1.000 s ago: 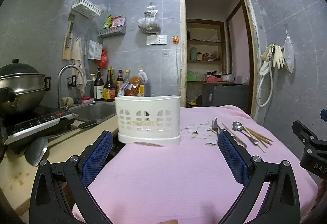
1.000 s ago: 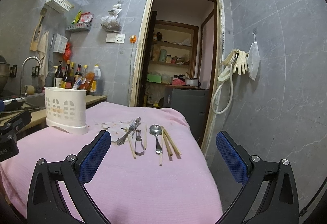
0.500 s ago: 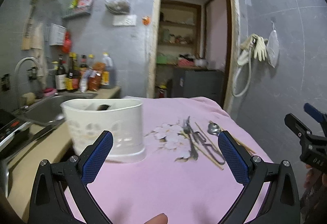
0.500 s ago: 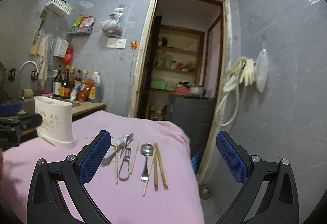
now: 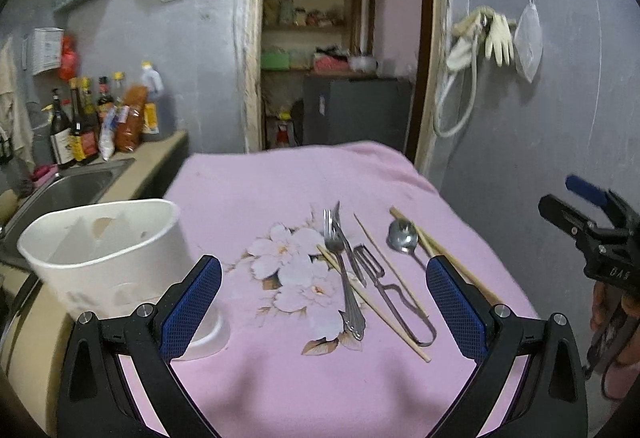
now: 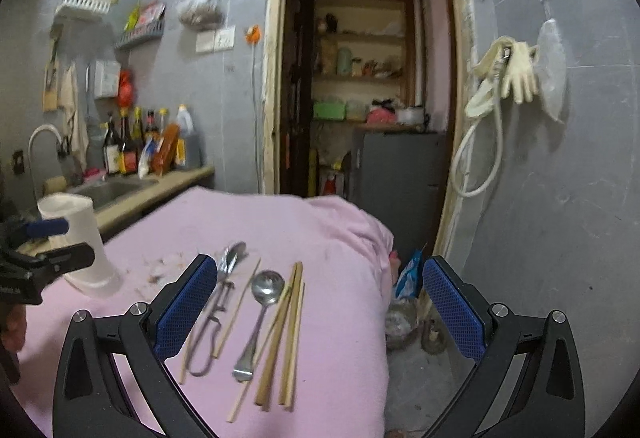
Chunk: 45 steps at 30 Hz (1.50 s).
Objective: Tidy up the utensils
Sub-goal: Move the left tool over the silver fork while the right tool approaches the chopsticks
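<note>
A white utensil holder [image 5: 105,252] stands at the left on the pink cloth [image 5: 280,182], empty inside as far as I see. A fork [image 5: 341,274], a knife [image 5: 349,238], a metal peeler [image 5: 386,292], a spoon [image 5: 402,238] and wooden chopsticks [image 5: 444,258] lie in a row on the cloth. My left gripper [image 5: 320,266] hangs open over the fork and peeler, holding nothing. In the right wrist view, my right gripper [image 6: 318,264] is open above the spoon [image 6: 265,300] and chopsticks [image 6: 289,330], with the holder [image 6: 82,238] far left.
A counter with a steel sink [image 5: 76,190] and several bottles [image 5: 84,134] runs along the left. An open doorway [image 6: 360,98] lies behind the table. The cloth drops off at the right edge near the grey wall, with clutter on the floor [image 6: 404,314].
Both grippers have risen and tilted down over the table. The left one swung right from the holder toward the utensils; the right one moved closer over the spoon and chopsticks.
</note>
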Each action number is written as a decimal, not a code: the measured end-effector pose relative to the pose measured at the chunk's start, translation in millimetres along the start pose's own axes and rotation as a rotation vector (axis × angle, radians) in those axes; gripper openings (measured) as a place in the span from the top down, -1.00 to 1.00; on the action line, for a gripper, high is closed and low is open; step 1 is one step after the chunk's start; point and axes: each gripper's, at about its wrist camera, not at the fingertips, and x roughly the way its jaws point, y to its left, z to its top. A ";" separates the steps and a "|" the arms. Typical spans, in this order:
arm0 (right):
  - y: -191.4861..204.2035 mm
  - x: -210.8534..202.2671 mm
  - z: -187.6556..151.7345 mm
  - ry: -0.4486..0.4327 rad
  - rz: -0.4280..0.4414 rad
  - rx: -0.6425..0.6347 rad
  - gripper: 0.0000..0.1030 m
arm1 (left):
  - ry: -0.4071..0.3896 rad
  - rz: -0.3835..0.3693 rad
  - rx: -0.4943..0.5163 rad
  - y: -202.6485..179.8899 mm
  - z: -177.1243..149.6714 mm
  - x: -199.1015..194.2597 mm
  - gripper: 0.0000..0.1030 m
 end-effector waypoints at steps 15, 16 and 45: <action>-25.8 89.8 -15.4 0.293 0.234 0.027 0.08 | 0.308 -0.099 0.040 2.0 -8.3 107.9 0.42; -25.8 93.9 -17.4 0.308 0.237 0.022 0.09 | 0.329 -0.103 0.035 3.9 -10.1 115.3 0.48; -20.0 143.0 -34.2 0.519 0.255 -0.037 0.56 | 0.529 -0.177 -0.131 24.0 -30.5 132.0 0.89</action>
